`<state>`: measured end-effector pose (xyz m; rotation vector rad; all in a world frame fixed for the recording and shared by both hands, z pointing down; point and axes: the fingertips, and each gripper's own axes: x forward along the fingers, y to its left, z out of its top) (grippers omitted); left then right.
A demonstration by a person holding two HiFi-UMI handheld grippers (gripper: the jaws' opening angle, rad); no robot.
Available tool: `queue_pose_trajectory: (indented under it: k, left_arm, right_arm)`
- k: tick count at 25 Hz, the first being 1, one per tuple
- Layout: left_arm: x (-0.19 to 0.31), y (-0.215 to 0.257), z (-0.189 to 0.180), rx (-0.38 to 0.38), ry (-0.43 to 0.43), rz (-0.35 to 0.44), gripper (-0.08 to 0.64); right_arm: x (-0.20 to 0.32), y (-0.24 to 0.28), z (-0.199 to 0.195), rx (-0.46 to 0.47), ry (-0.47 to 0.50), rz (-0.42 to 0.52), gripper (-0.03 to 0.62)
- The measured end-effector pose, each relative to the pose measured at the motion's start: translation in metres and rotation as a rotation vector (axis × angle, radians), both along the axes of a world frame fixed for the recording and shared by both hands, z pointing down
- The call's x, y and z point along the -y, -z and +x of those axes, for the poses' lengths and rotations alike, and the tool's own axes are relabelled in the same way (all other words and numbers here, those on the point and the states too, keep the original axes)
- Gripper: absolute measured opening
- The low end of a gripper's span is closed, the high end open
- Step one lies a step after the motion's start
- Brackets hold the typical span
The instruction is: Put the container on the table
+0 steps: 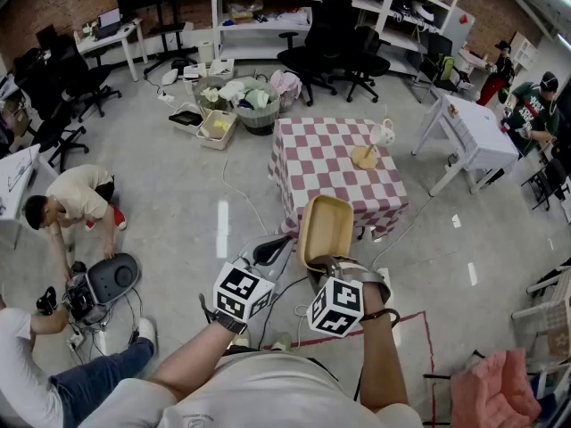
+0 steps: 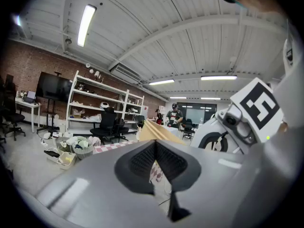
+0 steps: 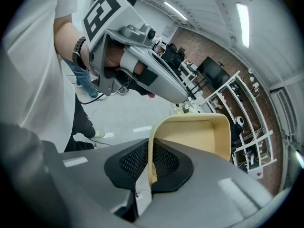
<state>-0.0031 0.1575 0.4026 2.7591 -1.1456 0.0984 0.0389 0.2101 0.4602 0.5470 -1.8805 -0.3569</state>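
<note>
Right gripper jaws clamp the container by its rim.

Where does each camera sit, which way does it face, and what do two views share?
Head view: on the person's head, steeply down at floor and checkered table; shows forearms, left gripper, right gripper holding the beige container.
Left gripper view: on that gripper, along its shut jaws toward shelves; right gripper alongside.
Right gripper view: on that gripper, along jaws clamping the container's rim; left gripper shows.
Shared: all three show the container.
</note>
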Motion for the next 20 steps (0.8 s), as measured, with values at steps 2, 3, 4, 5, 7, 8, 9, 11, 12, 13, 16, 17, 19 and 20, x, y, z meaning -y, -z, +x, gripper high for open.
queue_pose_trajectory:
  k: [2,3,4,5,7,8,9,11,12,13,16,17,19,20]
  left_arm:
    - [-0.001,0.001,0.0,0.0,0.0,-0.001,0.006]
    - [-0.001,0.001,0.0,0.0,0.001,-0.002,0.006]
    - [-0.001,0.001,0.0,0.001,0.001,-0.003,0.006]
    - [-0.002,0.0,0.001,0.001,0.002,-0.004,0.006]
    - [-0.002,-0.001,0.004,0.002,0.002,-0.004,0.006]
    - [-0.002,-0.001,0.005,0.002,0.002,-0.005,0.006]
    - [-0.002,-0.002,0.006,0.003,0.003,-0.006,0.006]
    - [-0.002,-0.003,0.007,0.004,0.004,-0.008,0.006]
    - [-0.002,-0.004,0.008,0.005,0.005,-0.009,0.006]
    - [-0.002,-0.005,0.008,0.007,0.006,-0.01,0.006]
    - [-0.004,-0.008,0.01,0.012,0.009,-0.015,0.006]
    - [-0.005,-0.01,0.01,0.013,0.009,-0.014,0.006]
    - [-0.004,-0.011,0.012,0.015,0.011,-0.009,0.006]
    - [-0.003,-0.011,0.014,0.017,0.012,-0.006,0.006]
  right_arm:
    - [-0.001,0.001,0.0,0.001,0.001,-0.001,0.021]
    - [-0.001,0.001,-0.001,0.002,0.003,-0.002,0.021]
    - [-0.001,0.001,-0.001,0.002,0.004,-0.002,0.021]
    - [-0.001,0.001,0.0,0.002,0.006,-0.002,0.021]
    - [-0.001,-0.001,0.002,0.002,0.007,-0.003,0.021]
    - [-0.001,-0.001,0.004,0.002,0.006,-0.002,0.021]
    - [-0.001,-0.002,0.005,0.004,0.006,-0.002,0.021]
    - [0.0,-0.002,0.007,0.01,-0.002,0.002,0.021]
    - [0.002,-0.002,0.007,0.016,-0.009,0.006,0.021]
    - [0.003,-0.001,0.008,0.022,-0.015,0.009,0.021]
    - [0.0,-0.004,0.011,0.039,-0.024,0.006,0.023]
    - [-0.001,-0.005,0.012,0.042,-0.025,0.005,0.023]
    - [0.0,-0.006,0.015,0.046,-0.025,0.009,0.023]
    - [0.001,-0.005,0.017,0.048,-0.027,0.012,0.023]
